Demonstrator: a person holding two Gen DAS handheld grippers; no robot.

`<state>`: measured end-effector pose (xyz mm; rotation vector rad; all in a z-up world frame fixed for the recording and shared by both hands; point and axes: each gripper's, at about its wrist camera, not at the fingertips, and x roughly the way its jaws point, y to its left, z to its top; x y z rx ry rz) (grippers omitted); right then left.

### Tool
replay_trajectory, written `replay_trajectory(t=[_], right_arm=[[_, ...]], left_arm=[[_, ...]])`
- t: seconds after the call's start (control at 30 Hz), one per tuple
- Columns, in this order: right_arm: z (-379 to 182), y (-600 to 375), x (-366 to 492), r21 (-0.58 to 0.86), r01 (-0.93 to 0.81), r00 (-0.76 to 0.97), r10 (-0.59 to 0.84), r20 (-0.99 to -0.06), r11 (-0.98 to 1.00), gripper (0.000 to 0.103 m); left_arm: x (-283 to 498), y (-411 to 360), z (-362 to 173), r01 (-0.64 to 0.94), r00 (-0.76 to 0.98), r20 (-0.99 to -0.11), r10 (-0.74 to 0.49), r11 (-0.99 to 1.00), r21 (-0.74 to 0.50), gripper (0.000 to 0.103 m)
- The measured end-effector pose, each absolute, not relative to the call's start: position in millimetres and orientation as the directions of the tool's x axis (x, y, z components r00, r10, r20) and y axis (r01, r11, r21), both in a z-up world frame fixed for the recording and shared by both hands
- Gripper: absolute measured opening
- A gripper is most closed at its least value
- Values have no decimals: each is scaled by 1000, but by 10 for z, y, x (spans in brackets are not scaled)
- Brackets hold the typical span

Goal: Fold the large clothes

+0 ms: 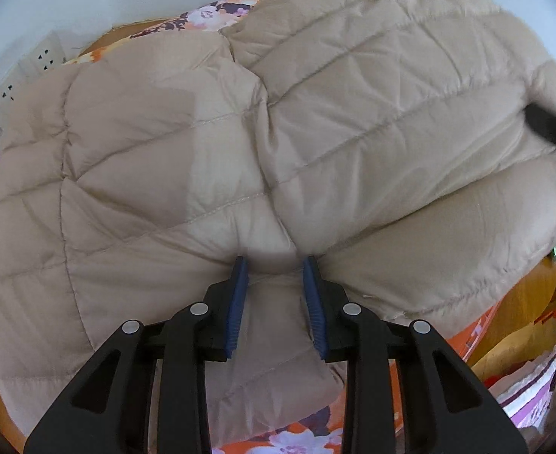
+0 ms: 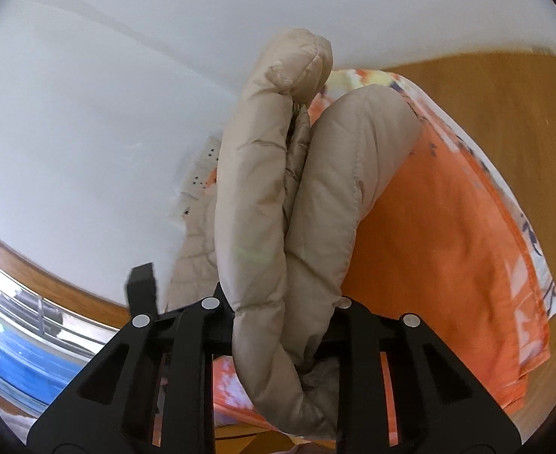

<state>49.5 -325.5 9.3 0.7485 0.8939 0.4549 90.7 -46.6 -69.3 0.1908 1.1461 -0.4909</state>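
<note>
Bright soft daylight, fisheye warp, blurred edges.

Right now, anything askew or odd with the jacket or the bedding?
Nothing damaged. The beige quilted puffer jacket lies bunched, one half flopped over the other, on the orange floral bedsheet. Left gripper and right gripper each pinch a thick fold.

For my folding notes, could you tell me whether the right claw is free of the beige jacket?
No, the right claw is closed on a thick bunched fold of the beige jacket, which rises between its fingers.
</note>
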Motion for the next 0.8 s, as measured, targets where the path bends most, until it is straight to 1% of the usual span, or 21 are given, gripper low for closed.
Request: replay_trajectory(t=[0.17,0.37,0.53,0.73,0.8], right_arm=[[360,-2838,488,711,-53,576,603,-552,701,24],[514,-2376,481,660,-53,597,554,-580,749,24],[609,-2150,415,607,-44,613,501,-611,794,24],[649,-1944,404,573,-31,622,464,-631,819,24],[667,-1866,412,561,-31,620,456,-639,827,24]], left_arm=[[938,-450,-722,502,319,-898,-302,858,-110,30],[945,-380,-701,549,308,-888,-342,826,-128,29],[875,-90,-451,545,303,-872,-385,821,-174,29],[814,469,-94,533,375,-842,-387,833,-145,29],[841,589,-42,528,396,-842,-366,841,-118,29]])
